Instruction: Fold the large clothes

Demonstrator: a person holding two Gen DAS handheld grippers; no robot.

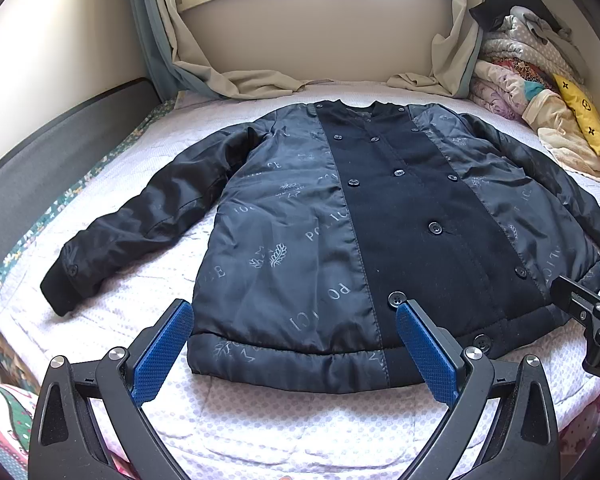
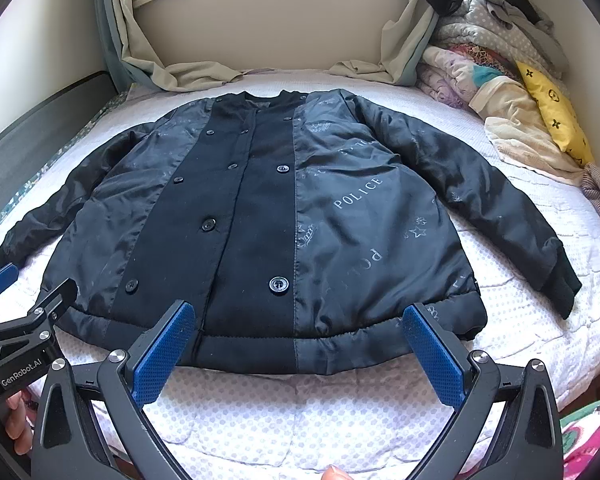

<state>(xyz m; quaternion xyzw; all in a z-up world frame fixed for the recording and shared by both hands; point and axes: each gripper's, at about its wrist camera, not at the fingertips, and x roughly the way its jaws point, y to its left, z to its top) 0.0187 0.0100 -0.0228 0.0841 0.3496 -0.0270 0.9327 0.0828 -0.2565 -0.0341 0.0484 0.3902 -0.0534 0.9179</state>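
Fingers on both grippers are spread wide with nothing between them: the left gripper (image 1: pixel 294 320) hovers over the near hem on the jacket's left half, its blue pads (image 1: pixel 162 354) straddling the hem band, and the right gripper (image 2: pixel 300 320) does the same over the other half of the hem. You can also see each gripper poking into the edge of the other's view, and a bit of a hand (image 2: pixel 18 420) holding the left one. The jacket (image 2: pixel 260 216) is a big dark one, lying flat and buttoned up on the bed (image 1: pixel 284 436), which has a white dotted quilt. Its front faces up, with a matte black button panel down the middle and shiny side panels printed with "POLICE" and little leaf marks. The collar points away toward the window wall, the hem is nearest the grippers, so the long axis of the body runs straight away from the cameras. Both sleeves are splayed out and angled down to the sides, with the cuffs resting on the quilt. No real containers here, just a pile of bedding (image 2: pixel 496 80) with a yellow pillow (image 2: pixel 552 112) stacked in the far right corner, and curtains (image 1: pixel 236 80) drooping onto the bed's far edge.
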